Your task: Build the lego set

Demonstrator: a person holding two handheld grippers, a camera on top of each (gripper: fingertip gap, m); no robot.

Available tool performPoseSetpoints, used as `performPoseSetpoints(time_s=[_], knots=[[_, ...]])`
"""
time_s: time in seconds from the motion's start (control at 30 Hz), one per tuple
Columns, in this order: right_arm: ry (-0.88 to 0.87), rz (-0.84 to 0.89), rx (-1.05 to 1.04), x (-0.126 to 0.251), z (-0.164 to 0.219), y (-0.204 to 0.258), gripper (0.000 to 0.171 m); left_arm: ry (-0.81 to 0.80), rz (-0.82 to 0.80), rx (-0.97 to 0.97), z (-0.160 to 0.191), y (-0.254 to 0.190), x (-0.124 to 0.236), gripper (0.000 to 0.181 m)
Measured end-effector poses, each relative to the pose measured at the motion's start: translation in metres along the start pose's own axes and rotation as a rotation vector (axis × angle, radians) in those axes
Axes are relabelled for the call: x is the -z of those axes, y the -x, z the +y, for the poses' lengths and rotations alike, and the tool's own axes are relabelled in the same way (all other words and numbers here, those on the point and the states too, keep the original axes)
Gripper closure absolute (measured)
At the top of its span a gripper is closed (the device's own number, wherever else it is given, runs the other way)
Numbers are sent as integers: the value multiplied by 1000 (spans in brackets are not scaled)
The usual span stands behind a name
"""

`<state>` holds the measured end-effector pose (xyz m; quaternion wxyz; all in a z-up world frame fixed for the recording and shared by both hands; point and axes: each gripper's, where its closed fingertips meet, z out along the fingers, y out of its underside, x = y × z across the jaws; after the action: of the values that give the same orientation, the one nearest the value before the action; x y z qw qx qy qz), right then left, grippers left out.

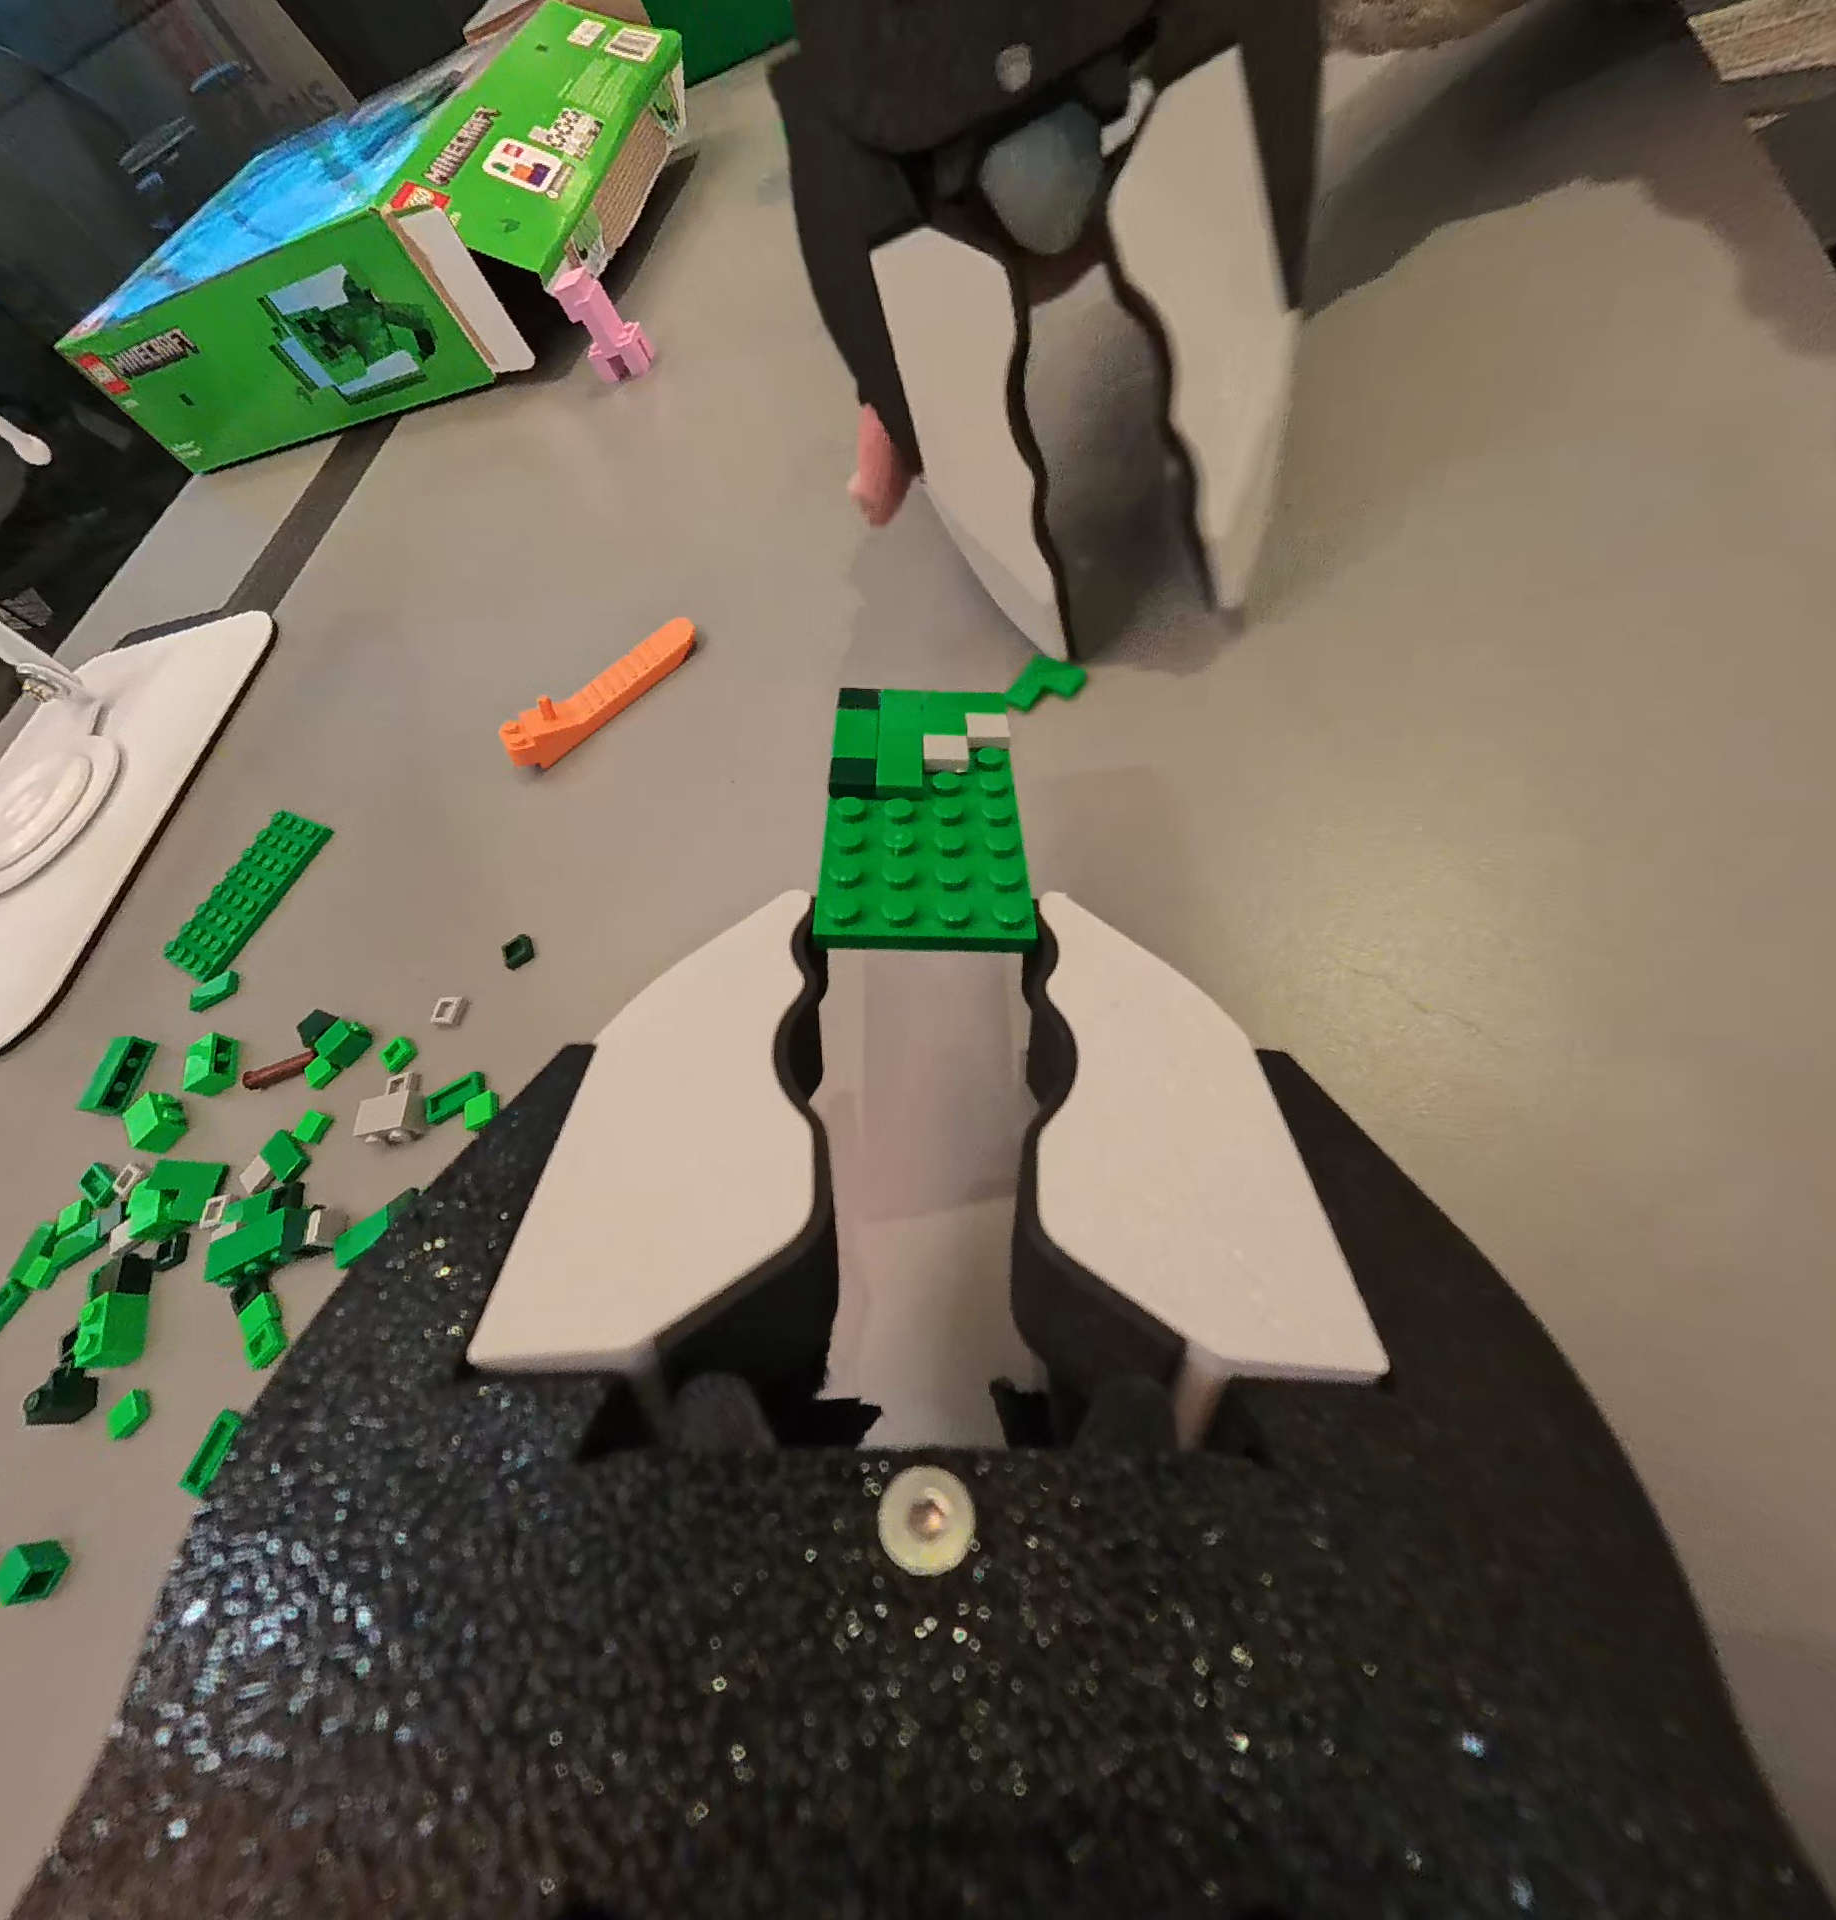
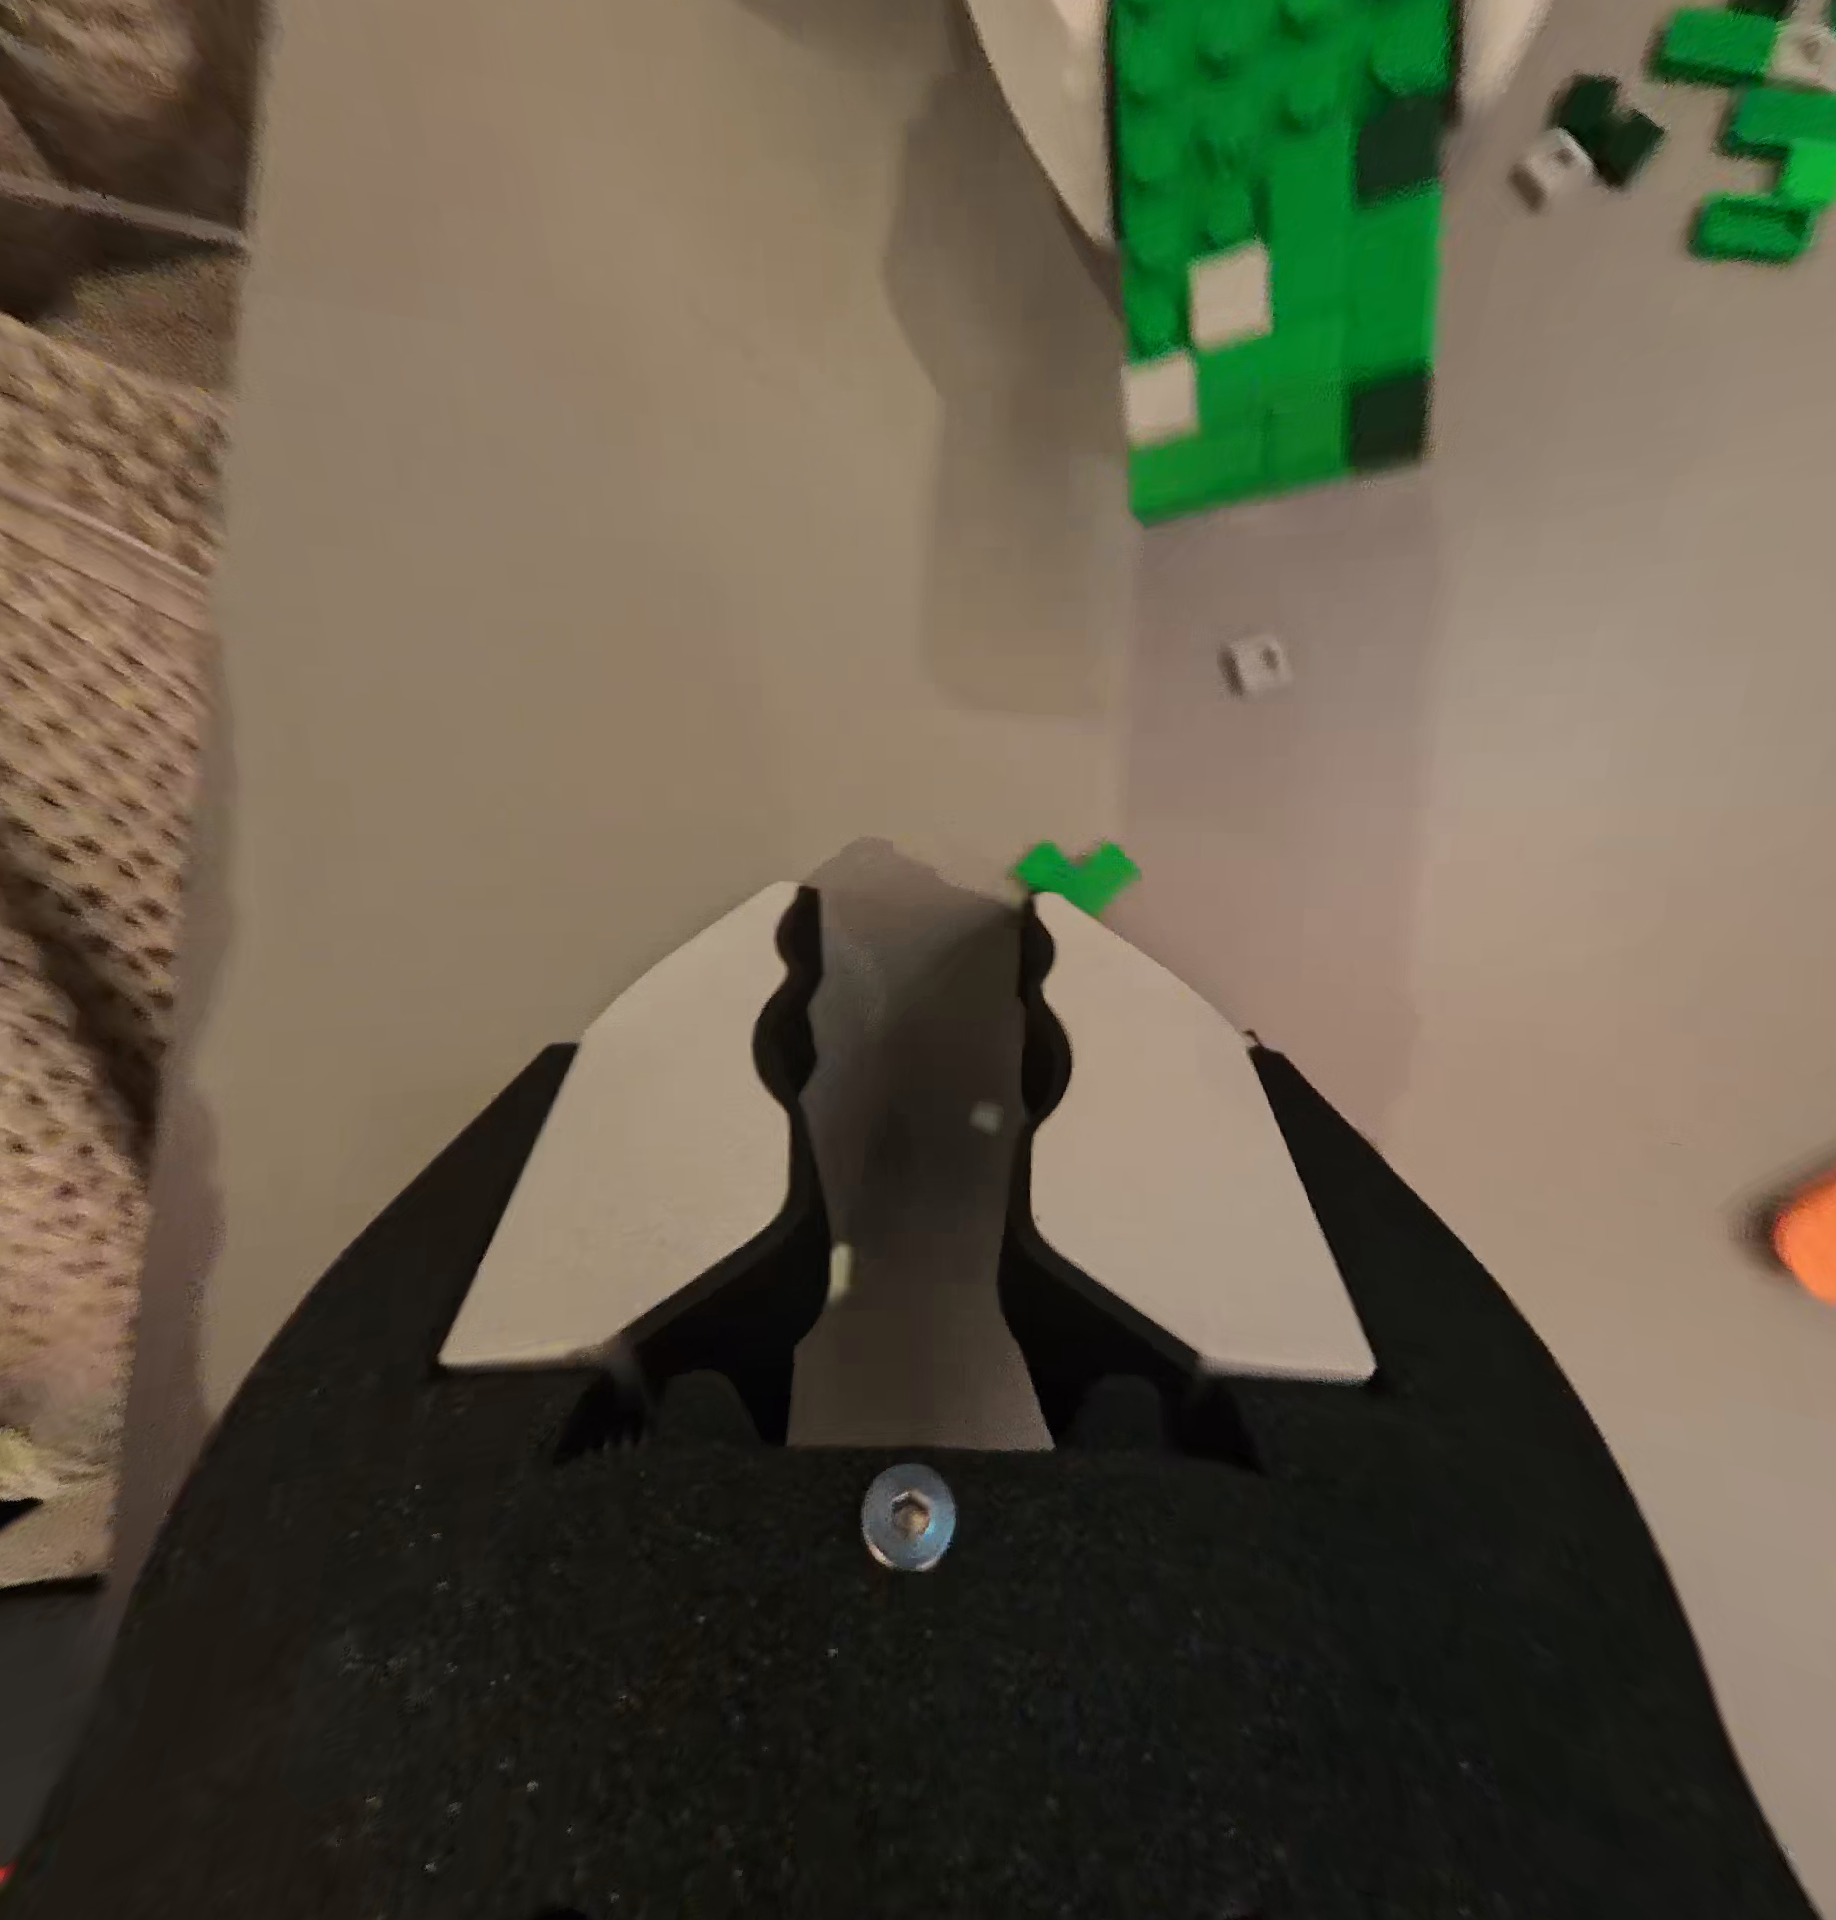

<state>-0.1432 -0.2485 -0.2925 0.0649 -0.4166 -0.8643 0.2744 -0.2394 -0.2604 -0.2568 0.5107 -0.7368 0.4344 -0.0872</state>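
Note:
A green studded plate (image 1: 929, 862) lies on the grey table, with green, dark green and grey tiles on its far end. My left gripper (image 1: 926, 909) is shut on the plate's near edge, one fingertip on each side. The plate also shows in the right wrist view (image 2: 1288, 260), blurred. My right gripper (image 2: 919, 899) is open and empty, low over the table. A small green piece (image 2: 1075, 873) lies just past its right fingertip. In the left wrist view the right gripper (image 1: 1142, 623) stands beyond the plate, next to that small piece (image 1: 1049, 681).
Loose green and grey bricks (image 1: 166, 1195) and a long green plate (image 1: 249, 894) lie at the left. An orange brick separator (image 1: 592, 696), a pink figure (image 1: 607, 332), a green set box (image 1: 374, 239) and a white pad (image 1: 114, 779) are farther off. Patterned fabric (image 2: 62, 831) borders the table.

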Motion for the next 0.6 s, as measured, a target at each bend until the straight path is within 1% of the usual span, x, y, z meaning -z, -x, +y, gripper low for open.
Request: performPoseSetpoints(time_s=[0.03,0.13,0.17,0.27,0.4,0.5,0.6], knots=[[-24,-17,4,-2,-6,5,132,1,0,0,0,0,0,146],[-71,109,85,7,-9,-14,136,3,0,3,1,0,0,146],[-72,116,97,10,-7,-19,137,2,0,4,1,1,0,146],[-30,106,224,10,2,-26,139,-3,7,4,0,0,1,146],[-35,62,393,2,0,-28,144,-10,30,8,-1,-4,1,146],[-78,2,376,0,-9,-28,149,-12,33,10,-1,-4,1,146],[-31,28,284,-3,-7,-33,153,-11,26,12,0,-3,0,146]])
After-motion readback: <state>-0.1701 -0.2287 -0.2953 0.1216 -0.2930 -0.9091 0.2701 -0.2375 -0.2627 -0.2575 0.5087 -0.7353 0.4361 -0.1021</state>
